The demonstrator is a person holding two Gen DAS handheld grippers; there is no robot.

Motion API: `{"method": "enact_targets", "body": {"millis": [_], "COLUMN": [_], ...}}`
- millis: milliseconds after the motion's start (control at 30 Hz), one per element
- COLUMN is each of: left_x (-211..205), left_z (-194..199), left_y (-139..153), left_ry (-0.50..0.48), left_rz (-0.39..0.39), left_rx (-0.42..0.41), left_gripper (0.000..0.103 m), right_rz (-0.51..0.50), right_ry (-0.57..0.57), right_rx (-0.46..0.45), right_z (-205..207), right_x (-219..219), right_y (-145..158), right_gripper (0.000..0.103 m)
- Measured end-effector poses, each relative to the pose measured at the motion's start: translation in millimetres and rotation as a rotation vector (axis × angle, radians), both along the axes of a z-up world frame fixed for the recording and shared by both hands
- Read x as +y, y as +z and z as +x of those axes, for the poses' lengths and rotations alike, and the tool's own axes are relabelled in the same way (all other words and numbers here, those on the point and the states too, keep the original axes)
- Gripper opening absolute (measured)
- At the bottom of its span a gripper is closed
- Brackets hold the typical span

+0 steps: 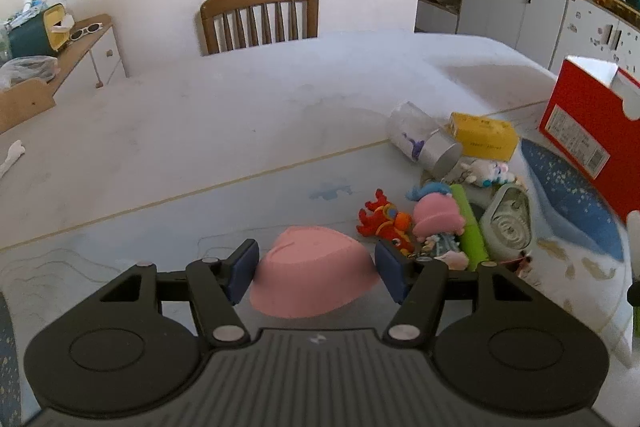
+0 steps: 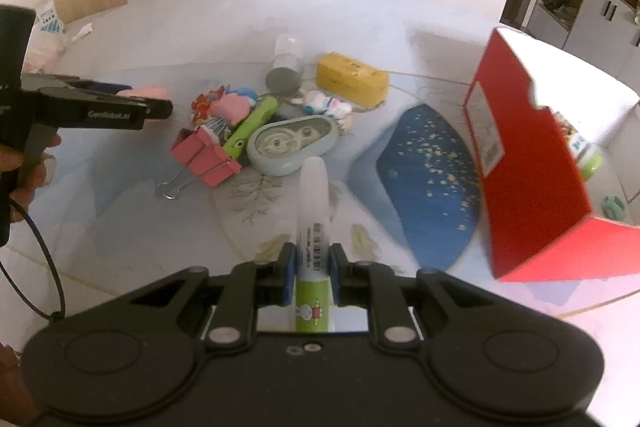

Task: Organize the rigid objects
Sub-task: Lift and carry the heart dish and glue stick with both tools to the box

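While the red box fills the right of the right wrist frame, the left gripper at lower centre of its frame clasps the pink bowl. Lower centre of the right view, the right gripper is clamped on a slim white-capped tube.

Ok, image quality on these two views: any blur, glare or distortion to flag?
Left wrist view: fisheye bends the table edge; pink heart-shaped object sharp. Right wrist view: red box smeared by motion blur, washed-out glare beyond it; white tube clear.
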State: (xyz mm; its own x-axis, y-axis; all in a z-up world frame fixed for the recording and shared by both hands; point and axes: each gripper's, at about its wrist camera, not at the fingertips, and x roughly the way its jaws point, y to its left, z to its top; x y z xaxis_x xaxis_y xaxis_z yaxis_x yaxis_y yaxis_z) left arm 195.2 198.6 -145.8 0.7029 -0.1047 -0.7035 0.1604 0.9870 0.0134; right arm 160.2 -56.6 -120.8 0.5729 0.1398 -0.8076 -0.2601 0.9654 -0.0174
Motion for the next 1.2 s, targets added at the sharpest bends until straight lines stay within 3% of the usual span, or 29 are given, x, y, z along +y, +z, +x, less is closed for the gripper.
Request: {"method": "enact_targets", "body": {"millis": [133, 167, 267, 433, 633, 733, 800, 833, 867, 1200], "left_x": [-4.6, -6.8, -12.8, -22.2, -16.1, -14.9, -14.7, -14.4, -13.9, -28.7], "left_z": [-7.0, -8.5, -10.5, -13.2, -30.0, -37.3, -39.7, -41.6, -44.0, -33.3], "left_y": [13.5, 17.0, 25.6, 29.4, 31.4, 27.7, 23.9, 22.6, 22.0, -9.5], "left_ry": [0.007, 0.008, 0.011, 0.031, 0.067, 0.064, 0.060, 0.065, 0.071, 0.030], "left_rz": [-0.011, -0.013, -0.015, 0.032, -0.007, -0.019, -0.031, -0.031, -0.030, 0.007], "left_rx": [-0.017, -0.020, -0.011, 0.004, 0.012, 0.029, 0.044, 0.041, 0.027, 0.072], "left_gripper": [0.060, 0.047, 0.021, 0.021, 0.021, 0.028, 0.048, 0.066, 0.075, 0.076], "right_rz": [0.019, 0.024, 0.040, 0.067, 0.093, 0.100, 0.101, 0.104, 0.105, 0.095], "right_ry": [-0.011, -0.013, -0.018, -0.016, -0.009, -0.007, -0.008, -0.008, -0.009, -0.037], "right_rx": [-0.023, -0.028, -0.040, -0.061, -0.056, -0.048, -0.044, -0.040, -0.039, -0.029], "right_z": [-5.6, -7.3, -8.2, -7.0, -8.1, -9.1, -10.7, -11.0, -12.2, -17.8], "right_x": [-13.4, -16.1, -27.2, -50.0, -70.2, -75.2, -77.3, -77.9, -78.5, -74.3], "right_y": [13.1, 16.9, 28.1, 41.1, 42.4, 41.6, 41.6, 41.3, 41.5, 38.3], "right_gripper": [0.016, 0.016, 0.016, 0.016, 0.017, 0.017, 0.017, 0.017, 0.017, 0.017]}}
